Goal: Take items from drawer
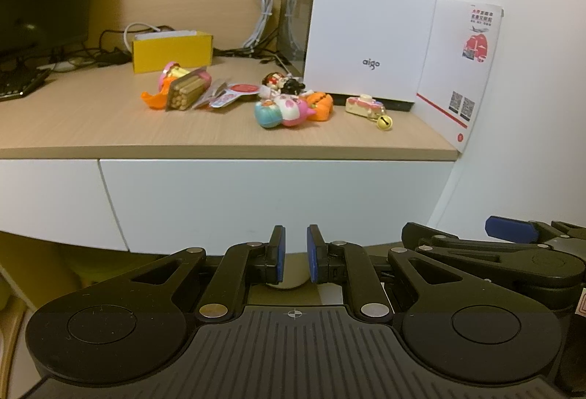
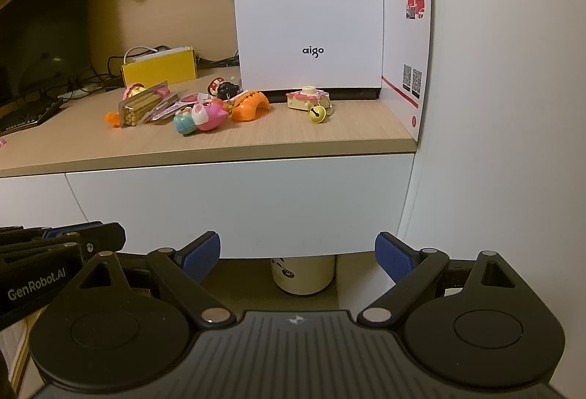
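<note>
Left gripper [image 1: 296, 254], low centre, nearly closed and empty, right gripper [image 2: 297, 257] wide and empty: both face the shut drawer [image 2: 238, 205], best pulled squarely from beneath its lower edge.

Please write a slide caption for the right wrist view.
Right gripper, jaws open, faces the closed white drawer below a desk strewn with toys.

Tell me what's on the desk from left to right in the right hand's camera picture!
Black keyboard → pack of biscuit sticks → pink and blue toy → orange toy → little camera toy with a gold bell → red and white leaflet against the wall.
</note>
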Tool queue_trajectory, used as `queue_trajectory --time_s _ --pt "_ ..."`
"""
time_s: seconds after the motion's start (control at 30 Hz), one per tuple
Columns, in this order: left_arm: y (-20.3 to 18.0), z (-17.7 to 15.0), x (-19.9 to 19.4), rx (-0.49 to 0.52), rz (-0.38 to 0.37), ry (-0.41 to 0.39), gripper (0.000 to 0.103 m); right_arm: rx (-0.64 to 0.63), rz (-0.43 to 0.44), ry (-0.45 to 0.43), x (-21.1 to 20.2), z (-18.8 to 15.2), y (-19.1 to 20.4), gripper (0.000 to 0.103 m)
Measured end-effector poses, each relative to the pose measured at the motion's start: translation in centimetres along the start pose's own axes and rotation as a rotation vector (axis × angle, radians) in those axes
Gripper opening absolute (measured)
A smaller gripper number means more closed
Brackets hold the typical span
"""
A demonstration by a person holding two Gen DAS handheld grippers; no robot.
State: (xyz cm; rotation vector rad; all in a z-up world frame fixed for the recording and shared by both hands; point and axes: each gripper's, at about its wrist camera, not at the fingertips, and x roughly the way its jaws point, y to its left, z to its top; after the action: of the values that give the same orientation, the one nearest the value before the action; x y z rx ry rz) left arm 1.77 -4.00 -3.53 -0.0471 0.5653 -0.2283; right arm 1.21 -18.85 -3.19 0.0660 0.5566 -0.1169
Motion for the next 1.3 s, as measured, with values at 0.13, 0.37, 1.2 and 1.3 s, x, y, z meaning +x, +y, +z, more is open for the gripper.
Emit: queue_trajectory --time_s 0.13,0.37,1.2,1.3 --pt "0.02 -0.01 -0.09 -0.005 0.005 -0.001 0.015 0.0 0.0 0.002 0.0 0.0 0.01 0.092" --pt "0.02 0.03 -0.1 -0.009 0.007 0.001 0.015 0.0 0.0 0.002 0.0 -0.02 0.0 0.092" --pt "-0.02 0.02 0.04 -0.025 0.012 0.009 0.015 0.0 -0.001 0.008 0.17 -0.11 -0.05 0.092" --pt "-0.11 0.07 0.01 -0.026 0.01 0.006 0.015 0.0 -0.002 0.008 0.2 -0.13 -0.09 0.092"
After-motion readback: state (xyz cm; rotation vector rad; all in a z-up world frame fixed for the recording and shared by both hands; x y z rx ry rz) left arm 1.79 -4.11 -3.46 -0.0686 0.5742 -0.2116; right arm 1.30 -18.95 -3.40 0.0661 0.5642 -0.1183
